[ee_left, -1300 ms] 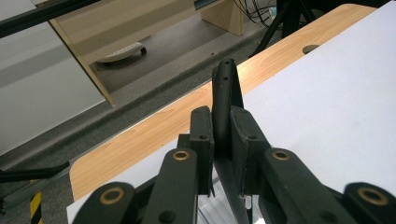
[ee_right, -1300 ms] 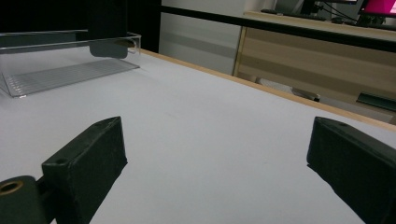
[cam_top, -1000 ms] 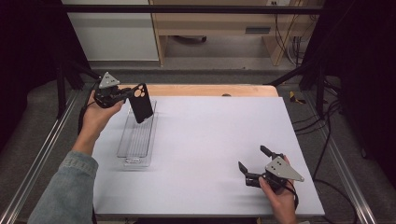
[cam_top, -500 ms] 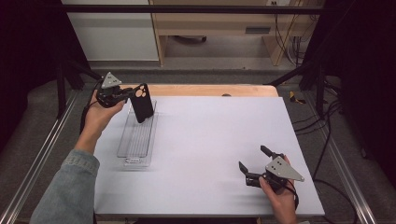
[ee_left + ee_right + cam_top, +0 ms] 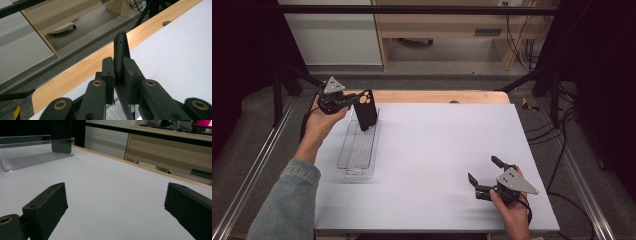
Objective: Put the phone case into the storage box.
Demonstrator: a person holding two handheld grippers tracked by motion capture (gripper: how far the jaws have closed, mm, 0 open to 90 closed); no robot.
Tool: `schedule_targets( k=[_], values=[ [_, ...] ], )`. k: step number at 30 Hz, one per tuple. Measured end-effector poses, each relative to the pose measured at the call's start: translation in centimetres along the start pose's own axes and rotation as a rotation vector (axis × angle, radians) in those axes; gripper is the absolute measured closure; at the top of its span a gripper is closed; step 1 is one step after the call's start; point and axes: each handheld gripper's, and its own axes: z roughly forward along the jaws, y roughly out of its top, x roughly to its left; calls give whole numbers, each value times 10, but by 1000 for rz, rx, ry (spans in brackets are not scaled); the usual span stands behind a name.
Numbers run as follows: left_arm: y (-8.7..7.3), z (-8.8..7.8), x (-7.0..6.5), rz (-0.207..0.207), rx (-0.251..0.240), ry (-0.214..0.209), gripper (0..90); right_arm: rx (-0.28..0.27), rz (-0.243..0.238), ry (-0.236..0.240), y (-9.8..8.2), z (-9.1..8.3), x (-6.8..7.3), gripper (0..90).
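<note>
The white table (image 5: 437, 165) lies bare across its middle, and on its left side sits the clear tray (image 5: 357, 152), long and shallow, with nothing lying flat in it. Over the tray's far end my left gripper (image 5: 354, 101) has its jaws clamped tight on the upper part of the black phone (image 5: 366, 110), which hangs upright, its lower edge down at the far end of the tray. I judge the pickup done and the laying-down not yet done. My right gripper (image 5: 484, 174) rests near the table's near right corner, well apart from the tray, jaws spread wide with nothing between them.

In the left gripper view the phone (image 5: 119, 53) shows edge-on between my pads, its lower half cut off by my jaws. Whether its bottom edge touches the tray floor I cannot tell; in the right gripper view the tray (image 5: 32, 152) wall blurs it.
</note>
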Motion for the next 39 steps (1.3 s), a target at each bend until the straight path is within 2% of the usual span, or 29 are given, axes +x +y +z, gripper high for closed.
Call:
schedule_targets(
  k=[11,16,25,31,39],
  values=[
    [0,7,3,3,-2,0,798,0,-1,-1,0,0,-1,52],
    [0,11,3,13,-6,20,793,1,-1,1,0,1,0,50],
    [1,17,2,28,-5,83,779,3,1,2,0,1,0,50],
    [1,20,0,57,3,118,779,4,1,0,0,1,0,50],
    [1,23,0,57,13,148,774,4,4,0,0,1,-1,49]
  ],
)
